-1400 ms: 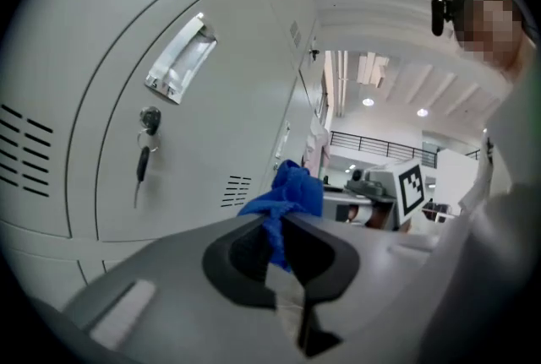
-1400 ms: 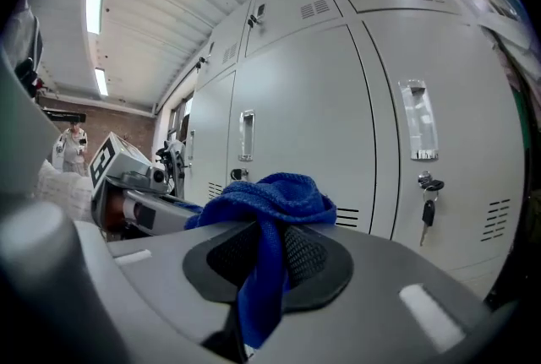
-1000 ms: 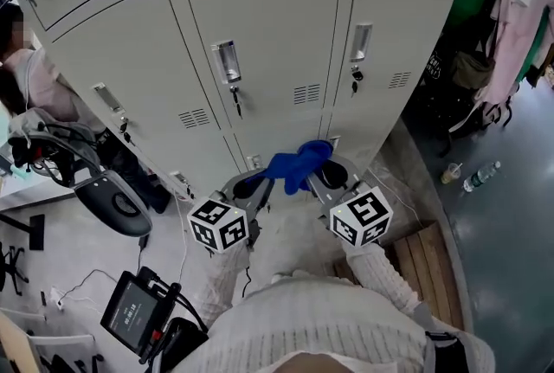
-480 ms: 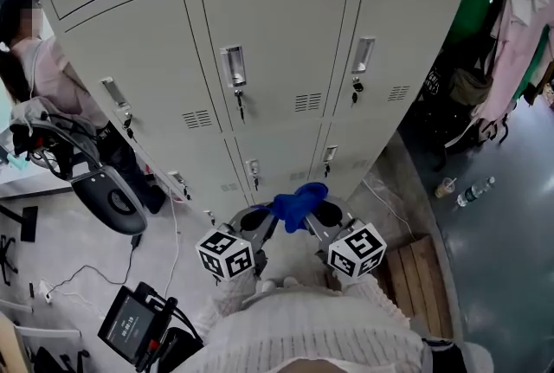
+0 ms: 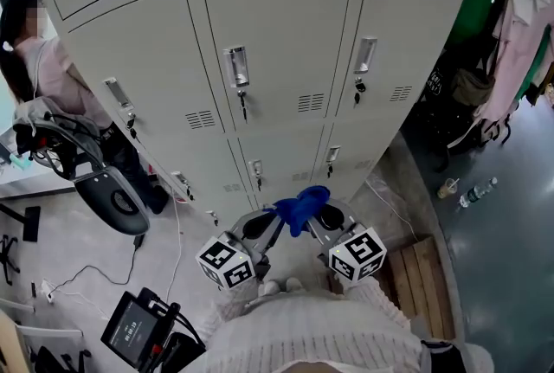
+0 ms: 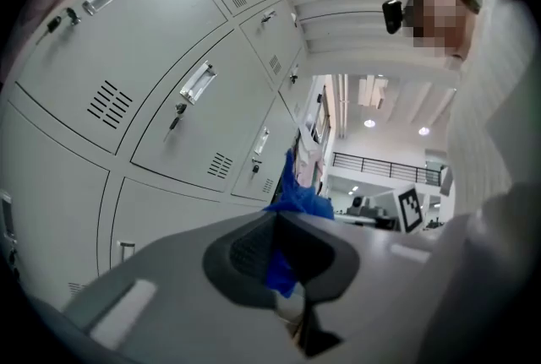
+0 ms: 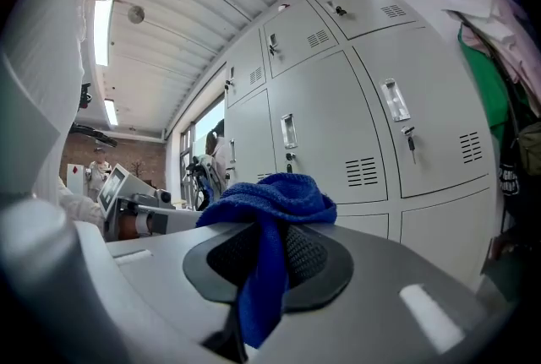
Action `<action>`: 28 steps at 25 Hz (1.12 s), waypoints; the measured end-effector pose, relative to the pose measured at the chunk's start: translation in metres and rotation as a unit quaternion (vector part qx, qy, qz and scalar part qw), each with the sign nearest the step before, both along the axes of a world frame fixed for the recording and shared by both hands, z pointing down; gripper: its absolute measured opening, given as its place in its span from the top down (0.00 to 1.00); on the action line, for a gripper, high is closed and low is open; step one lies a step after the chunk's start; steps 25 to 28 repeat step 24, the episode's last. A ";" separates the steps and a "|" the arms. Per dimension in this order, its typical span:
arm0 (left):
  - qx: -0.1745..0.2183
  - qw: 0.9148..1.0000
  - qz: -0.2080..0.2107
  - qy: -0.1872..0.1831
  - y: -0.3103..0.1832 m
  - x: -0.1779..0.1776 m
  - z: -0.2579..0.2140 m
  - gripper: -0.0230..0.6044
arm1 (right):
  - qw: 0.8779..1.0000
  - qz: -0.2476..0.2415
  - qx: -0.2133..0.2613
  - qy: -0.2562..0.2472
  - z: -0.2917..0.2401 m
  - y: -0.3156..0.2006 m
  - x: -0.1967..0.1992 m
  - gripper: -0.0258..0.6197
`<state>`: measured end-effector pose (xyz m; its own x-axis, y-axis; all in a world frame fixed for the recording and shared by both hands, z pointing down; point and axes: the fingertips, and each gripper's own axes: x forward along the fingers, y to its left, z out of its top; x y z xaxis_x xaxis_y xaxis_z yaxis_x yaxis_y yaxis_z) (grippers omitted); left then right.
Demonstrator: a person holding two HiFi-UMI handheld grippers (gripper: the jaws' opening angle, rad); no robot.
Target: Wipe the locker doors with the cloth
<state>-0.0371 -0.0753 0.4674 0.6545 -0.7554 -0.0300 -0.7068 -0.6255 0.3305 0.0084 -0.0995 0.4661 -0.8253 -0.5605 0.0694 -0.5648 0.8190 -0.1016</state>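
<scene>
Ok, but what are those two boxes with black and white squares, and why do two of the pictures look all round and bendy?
There is no robot here. A person holds a two-jaw gripper in each hand, and the checkered cubes are part of those grippers. One picture comes from a camera on the person's head, looking down. The two bendy ones come from wide-angle cameras riding on the left gripper and the right gripper, looking along their jaws. Both grippers are pinched shut on the same blue cloth, one from each side. In front stand grey lockers, some with keys hanging from their locks. The cloth is up in the air, not on a door yet.
</scene>
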 end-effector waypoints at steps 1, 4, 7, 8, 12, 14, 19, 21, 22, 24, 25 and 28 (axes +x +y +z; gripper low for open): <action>0.001 1.000 0.001 0.001 0.002 0.001 0.001 0.95 | 1.000 0.000 -0.002 0.000 0.001 0.002 0.000 0.87; -0.008 1.000 0.004 0.000 0.005 0.004 0.004 0.95 | 1.000 -0.004 -0.002 0.004 0.003 0.005 0.000 0.87; -0.015 1.000 0.005 0.000 0.005 0.006 0.005 0.95 | 1.000 -0.010 -0.004 0.015 0.004 0.002 -0.001 0.87; -0.017 1.000 0.004 0.004 0.005 0.005 0.005 0.95 | 1.000 -0.010 -0.005 0.018 0.005 0.002 -0.001 0.87; -0.018 1.000 -0.003 0.006 0.003 0.001 0.005 0.95 | 1.000 -0.008 -0.005 0.021 0.002 0.000 0.000 0.87; -0.014 1.000 -0.004 0.000 0.000 0.000 0.002 0.95 | 1.000 -0.009 0.000 0.022 -0.001 -0.001 0.000 0.87; -0.012 1.000 -0.006 -0.017 -0.003 0.001 0.004 0.95 | 1.000 -0.009 0.003 0.027 0.000 -0.002 0.000 0.87; -0.015 1.000 -0.008 -0.021 -0.003 0.002 0.006 0.95 | 1.000 -0.010 0.000 0.029 0.002 -0.002 0.000 0.87; -0.017 1.000 -0.008 -0.022 -0.004 0.002 0.006 0.95 | 0.999 -0.010 -0.001 0.030 0.003 -0.002 0.000 0.87; -0.019 1.000 -0.008 -0.022 -0.004 0.003 0.006 0.95 | 0.999 -0.011 -0.003 0.033 0.003 -0.002 -0.001 0.87; -0.019 1.000 -0.008 -0.022 -0.004 0.003 0.006 0.95 | 0.999 -0.011 -0.003 0.033 0.003 -0.002 -0.001 0.87; -0.019 1.000 -0.008 -0.022 -0.004 0.003 0.006 0.95 | 0.999 -0.011 -0.003 0.033 0.003 -0.002 -0.001 0.87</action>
